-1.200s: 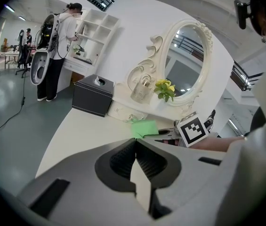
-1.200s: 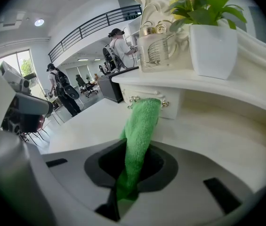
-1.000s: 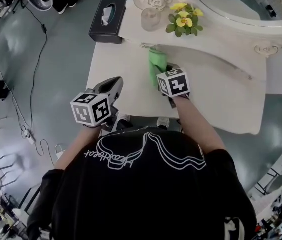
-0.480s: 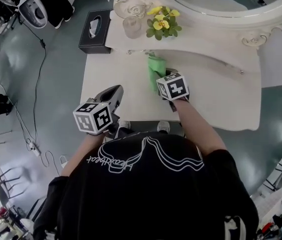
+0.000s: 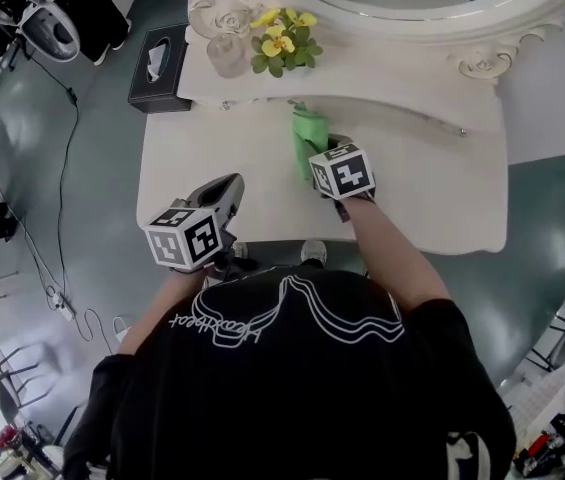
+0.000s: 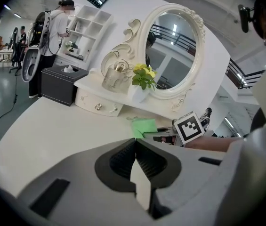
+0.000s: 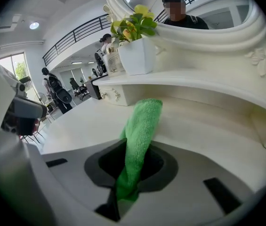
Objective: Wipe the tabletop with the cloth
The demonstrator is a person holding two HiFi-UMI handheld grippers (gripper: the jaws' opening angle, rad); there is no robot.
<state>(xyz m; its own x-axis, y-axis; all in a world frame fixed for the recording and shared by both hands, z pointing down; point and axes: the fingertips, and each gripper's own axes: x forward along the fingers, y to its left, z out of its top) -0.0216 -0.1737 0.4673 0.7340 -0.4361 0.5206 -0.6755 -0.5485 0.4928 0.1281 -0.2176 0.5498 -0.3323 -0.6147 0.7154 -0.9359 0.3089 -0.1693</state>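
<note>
Seen from above, a person in a black T-shirt (image 5: 292, 388), printed with a white wavy line and script that appears to read "Heartbeat", stands at a cream-white dressing table (image 5: 192, 158) and holds a gripper in each hand. The right gripper (image 5: 326, 152) has its jaws clamped on one end of a green microfibre cloth (image 5: 308, 134). The rest of the cloth stretches forward from the jaws and lies on the tabletop near the back, just in front of the raised shelf (image 5: 362, 78). The left gripper (image 5: 229, 184) is at the front left edge of the table, well apart from the cloth, with its jaws pressed together and nothing between them. Each gripper carries a cube with black-and-white square markers, which bear no readable text. On the shelf stand a white pot of yellow flowers (image 5: 281, 44) and a clear glass bottle (image 5: 225, 54), below an oval mirror in an ornate carved frame (image 5: 482, 28). A black tissue box (image 5: 158, 56) sits at the table's far left corner, with a white tissue poking out. No brand names or labels can be read on the table items.
</note>
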